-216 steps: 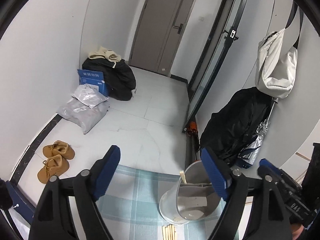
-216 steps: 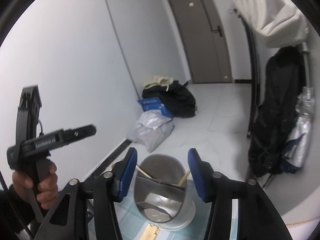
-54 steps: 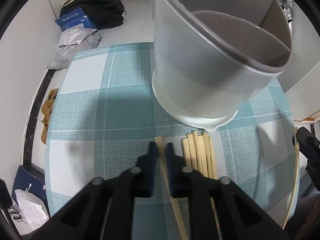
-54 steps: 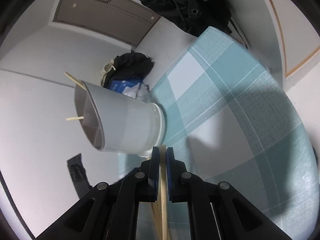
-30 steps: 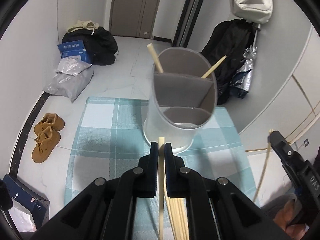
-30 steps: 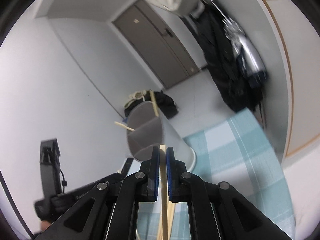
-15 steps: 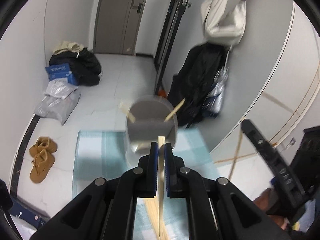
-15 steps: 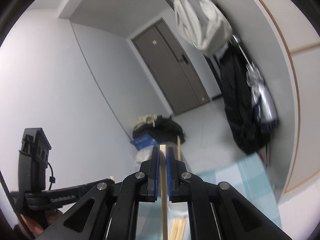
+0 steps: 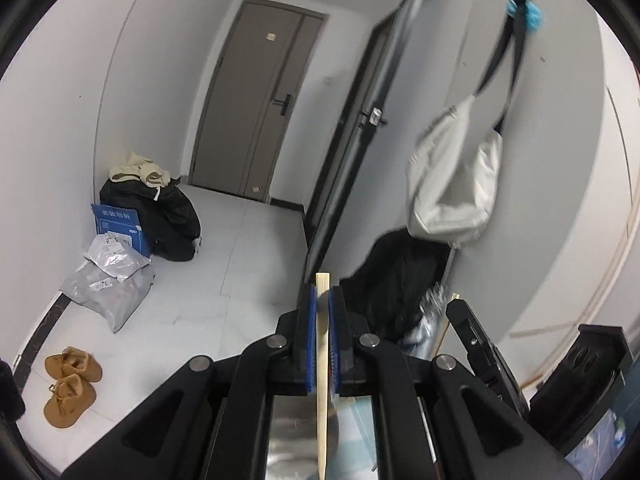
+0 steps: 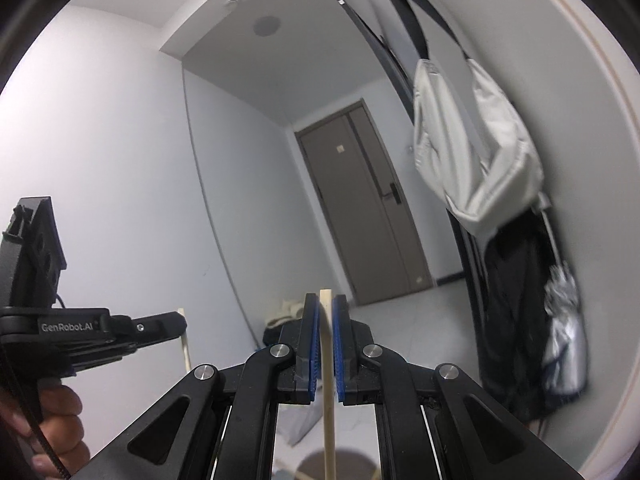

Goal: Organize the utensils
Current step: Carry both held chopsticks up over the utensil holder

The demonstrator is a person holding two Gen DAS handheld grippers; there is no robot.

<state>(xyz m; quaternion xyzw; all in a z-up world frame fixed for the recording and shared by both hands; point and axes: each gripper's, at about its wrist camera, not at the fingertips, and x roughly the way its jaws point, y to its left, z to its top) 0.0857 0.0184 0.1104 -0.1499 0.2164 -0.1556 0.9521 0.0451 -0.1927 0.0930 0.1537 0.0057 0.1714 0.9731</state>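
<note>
change: both lifted clear of the tablecloth since a second ago | left gripper (image 9: 323, 300): pinching chopstick (image 9: 322, 380) | right gripper (image 10: 326, 312): pinching second chopstick (image 10: 328, 384) | holder (image 10: 336, 466): below the jaws | next: likely lowering sticks in

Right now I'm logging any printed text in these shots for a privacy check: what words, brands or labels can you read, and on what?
"GenRobot.AI": white lettering on the side of the left gripper, seen in the right wrist view.
White characters on the blue box against the wall: too small to read.
Print on the grey mailer bags: too small to read.
Small plate on the door: nothing legible.
No other text shows.
</note>
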